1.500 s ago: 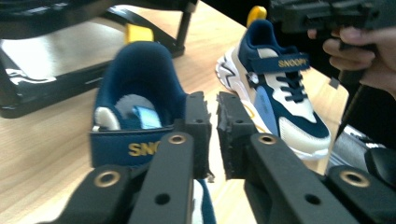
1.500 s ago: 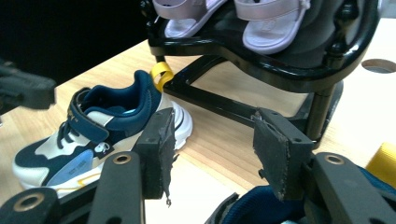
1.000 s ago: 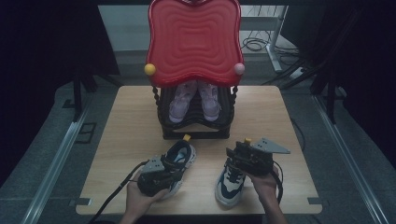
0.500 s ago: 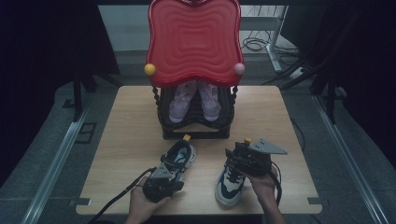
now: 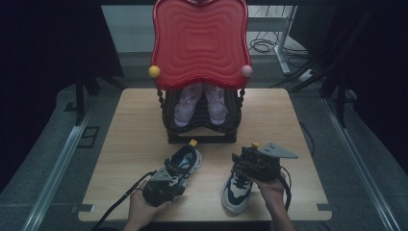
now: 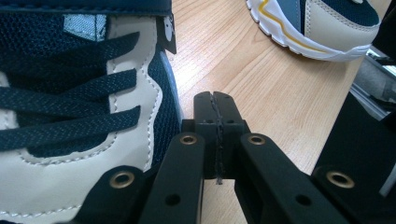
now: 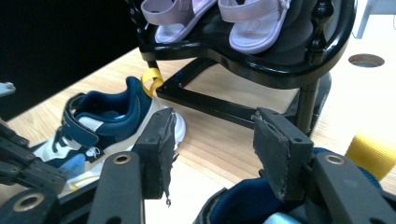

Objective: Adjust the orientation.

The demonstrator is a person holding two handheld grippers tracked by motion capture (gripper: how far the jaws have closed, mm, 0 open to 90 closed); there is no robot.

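Observation:
A navy, cream and white sneaker [image 5: 185, 161] [image 6: 70, 116] lies on the wooden table [image 5: 134, 125]. My left gripper [image 5: 171, 177] [image 6: 215, 107] is at its toe end, shut with nothing between the jaws, just beside the laces. Its mate [image 5: 236, 188] [image 6: 317, 23] lies to the right with a yellow heel tab [image 7: 373, 154]. My right gripper [image 5: 243, 163] [image 7: 217, 154] hovers over that shoe's blue collar [image 7: 247, 200]. It is open, and its pads [image 7: 161, 149] touch nothing.
A black shoe rack [image 5: 202, 134] [image 7: 261, 60] with a red wavy top [image 5: 199, 43] stands at the table's middle back. A pair of pink sandals [image 5: 187, 103] [image 7: 252, 23] sits on its shelf. Bare wood lies left and right of the rack.
My left gripper has drawn back a little toward the table's front edge, along the left sneaker. The right gripper and both shoes have stayed put.

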